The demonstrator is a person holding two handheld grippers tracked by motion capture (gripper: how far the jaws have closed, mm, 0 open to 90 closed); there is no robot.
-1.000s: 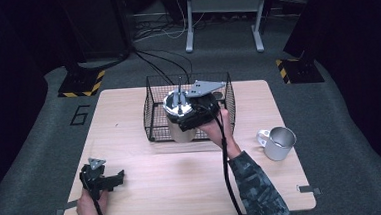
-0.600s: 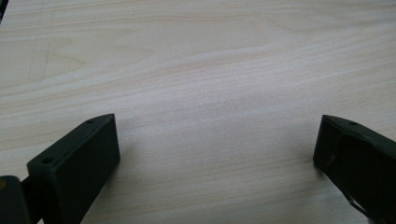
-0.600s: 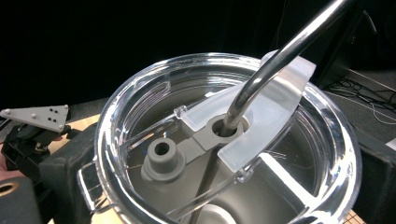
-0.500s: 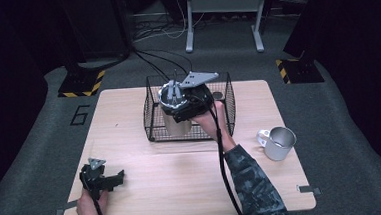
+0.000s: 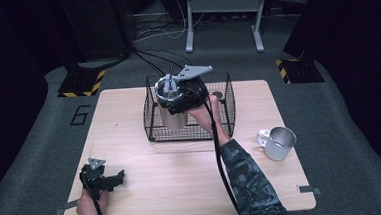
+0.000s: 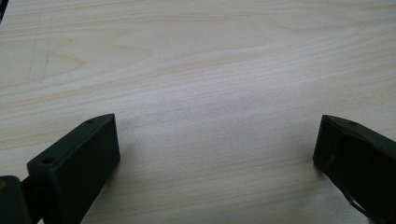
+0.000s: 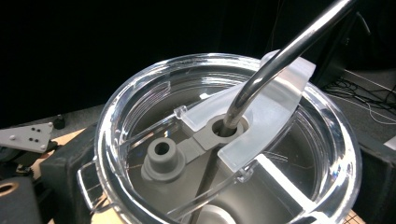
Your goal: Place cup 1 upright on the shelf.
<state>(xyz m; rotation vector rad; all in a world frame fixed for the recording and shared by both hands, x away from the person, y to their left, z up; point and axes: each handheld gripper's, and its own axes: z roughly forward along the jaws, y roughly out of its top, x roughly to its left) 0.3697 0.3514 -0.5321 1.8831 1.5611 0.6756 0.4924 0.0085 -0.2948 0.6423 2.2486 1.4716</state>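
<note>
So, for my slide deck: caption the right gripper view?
Clear tumbler lid up close, metal straw through its opening.

A lab test bay, dimly lit.
Hazard-striped floor plates [image 5: 81, 83], loose cables [image 5: 149, 29], a grey metal stand [image 5: 223, 15] behind the wooden table [image 5: 129, 116].

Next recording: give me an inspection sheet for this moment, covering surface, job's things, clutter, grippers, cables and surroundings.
Surface: light wooden table, bare between the left jaws.
Job's things: tumbler with clear lid and metal straw, held over the wire basket.
Clutter: metal mug near the table's right edge.
Grippers: right gripper clamped on the tumbler; left gripper open, low over the near left corner.
Cables: one trails from each gripper; more lie on the floor behind.
Surroundings: dark carpet, hazard-striped feet, a grey stand.
</note>
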